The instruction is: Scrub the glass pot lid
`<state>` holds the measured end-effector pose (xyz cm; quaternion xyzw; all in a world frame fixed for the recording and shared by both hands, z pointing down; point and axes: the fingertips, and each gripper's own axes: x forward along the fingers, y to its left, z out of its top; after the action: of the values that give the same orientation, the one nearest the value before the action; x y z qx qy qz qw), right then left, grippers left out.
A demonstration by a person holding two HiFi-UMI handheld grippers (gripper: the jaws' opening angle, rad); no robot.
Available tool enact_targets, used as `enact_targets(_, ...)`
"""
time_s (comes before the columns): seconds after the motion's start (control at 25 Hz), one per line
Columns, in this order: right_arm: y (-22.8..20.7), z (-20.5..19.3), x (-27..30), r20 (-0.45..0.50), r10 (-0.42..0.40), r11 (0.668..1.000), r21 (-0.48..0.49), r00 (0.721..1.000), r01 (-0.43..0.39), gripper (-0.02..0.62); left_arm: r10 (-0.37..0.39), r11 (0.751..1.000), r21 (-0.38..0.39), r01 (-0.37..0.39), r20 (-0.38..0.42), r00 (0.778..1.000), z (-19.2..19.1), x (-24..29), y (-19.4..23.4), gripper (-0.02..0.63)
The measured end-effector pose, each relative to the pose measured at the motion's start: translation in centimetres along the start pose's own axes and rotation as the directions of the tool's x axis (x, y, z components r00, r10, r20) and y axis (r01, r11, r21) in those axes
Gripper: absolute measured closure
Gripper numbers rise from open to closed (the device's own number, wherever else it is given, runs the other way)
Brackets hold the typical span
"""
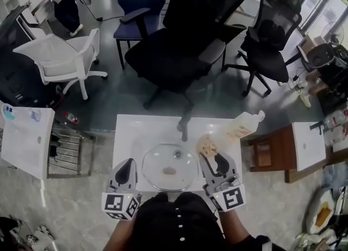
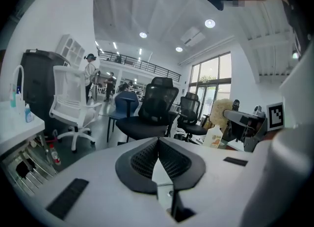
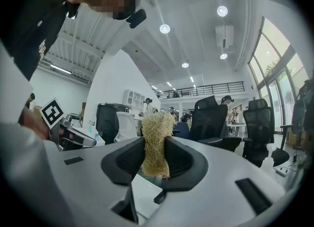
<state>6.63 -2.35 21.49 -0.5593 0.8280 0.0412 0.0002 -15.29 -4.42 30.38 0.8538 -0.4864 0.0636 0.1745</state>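
Glass and round, the pot lid (image 1: 169, 167) lies flat in the middle of the white table (image 1: 136, 130), knob up. A small brown spot shows on it, so I think it is dirty. No scrubbing looks done yet; the whole job is left.

The right tongs (image 3: 156, 157) are squeezed on a straw-coloured scrubber (image 1: 206, 145), which sticks up from between the jaws. They sit at about 3 o'clock from the lid, just beside its rim. The scrubber is near the rim at 2 o'clock and does not seem to touch the glass.

The left tongs (image 2: 158, 142) are closed tight with nothing in them. They wait at 8 o'clock from the lid, close to its edge.

A soap bottle (image 1: 247, 125) lies further off at 1 o'clock.
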Motion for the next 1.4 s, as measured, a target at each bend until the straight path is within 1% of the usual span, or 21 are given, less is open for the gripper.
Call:
enact_targets(0.2, -0.6, -2.1, -0.1, -0.065, 0.014, 1.0, -0.017, 0.998, -0.015, 0.462, 0.0, 1.0, -0.015, -0.001, -0.054, 0.999, -1.7, 1.2, 0.2, 0.58)
enact_targets(0.32, -1.2, -3.4, -0.1, -0.088, 0.05, 0.998, -0.024, 0.995, -0.052, 0.462, 0.018, 0.999, -0.036, -0.022, -0.104, 0.994, -3.5, 1.9, 0.2, 0.58)
enact_targets(0.48, -1.5, -4.6, 0.1, -0.115, 0.104, 0.994, -0.032, 0.988, -0.108, 0.462, 0.056, 0.996, -0.064, -0.069, -0.177, 0.983, -6.0, 1.8, 0.3, 0.58)
enact_targets(0.56, -1.2, -5.5, 0.3, -0.14, 0.137, 0.986, -0.073, 0.981, -0.148, 0.462, 0.061, 0.996, -0.05, -0.072, -0.194, 0.979, -6.9, 1.7, 0.1, 0.58)
enact_targets(0.6, -0.9, -6.3, 0.2, -0.172, 0.16, 0.977, -0.111, 0.972, -0.18, 0.462, 0.064, 0.996, -0.04, -0.074, -0.205, 0.977, -7.3, 1.7, -0.1, 0.58)
enact_targets(0.68, -0.2, -8.3, 0.1, -0.263, 0.219, 0.94, -0.201, 0.94, -0.276, 0.462, 0.071, 0.996, -0.033, -0.081, -0.23, 0.971, -8.2, 1.8, -0.2, 0.58)
enact_targets(0.72, 0.2, -9.1, 0.2, -0.292, 0.246, 0.92, -0.229, 0.924, -0.317, 0.462, 0.072, 0.996, -0.04, -0.084, -0.241, 0.968, -8.8, 1.9, -0.1, 0.58)
enact_targets(0.84, 1.1, -11.4, 0.9, -0.323, 0.304, 0.889, -0.242, 0.896, -0.389, 0.46, 0.057, 0.991, -0.1, -0.088, -0.279, 0.959, -11.1, 1.9, 0.4, 0.58)
enact_targets(0.92, 1.7, -12.9, 1.6, -0.345, 0.337, 0.856, -0.277, 0.876, -0.438, 0.46, 0.04, 0.986, -0.138, -0.09, -0.327, 0.944, -13.0, 2.1, 0.7, 0.58)
enact_targets(1.04, 2.8, -15.9, 2.3, -0.398, 0.387, 0.774, -0.351, 0.832, -0.527, 0.46, 0.031, 0.977, -0.183, -0.111, -0.391, 0.92, -15.8, 2.4, 1.4, 0.581)
enact_targets(1.08, 3.4, -17.1, 2.4, -0.416, 0.404, 0.74, -0.375, 0.815, -0.559, 0.46, 0.037, 0.971, -0.204, -0.129, -0.403, 0.914, -16.6, 2.4, 1.8, 0.581)
enact_targets(1.2, 5.0, -20.6, 2.2, -0.472, 0.447, 0.624, -0.445, 0.76, -0.642, 0.46, 0.06, 0.945, -0.267, -0.19, -0.428, 0.902, -18.8, 2.2, 2.9, 0.58)
enact_targets(1.24, 5.5, -21.8, 2.3, -0.486, 0.455, 0.598, -0.454, 0.746, -0.661, 0.46, 0.064, 0.94, -0.275, -0.201, -0.439, 0.896, -19.5, 2.3, 3.2, 0.58)
enact_targets(1.28, 5.8, -22.9, 2.4, -0.496, 0.462, 0.587, -0.45, 0.735, -0.673, 0.46, 0.064, 0.937, -0.279, -0.209, -0.452, 0.89, -20.1, 2.4, 3.4, 0.58)
enact_targets(1.4, 6.9, -26.2, 2.9, -0.516, 0.47, 0.603, -0.405, 0.716, -0.688, 0.46, 0.047, 0.922, -0.315, -0.227, -0.49, 0.871, -22.0, 3.0, 4.2, 0.578)
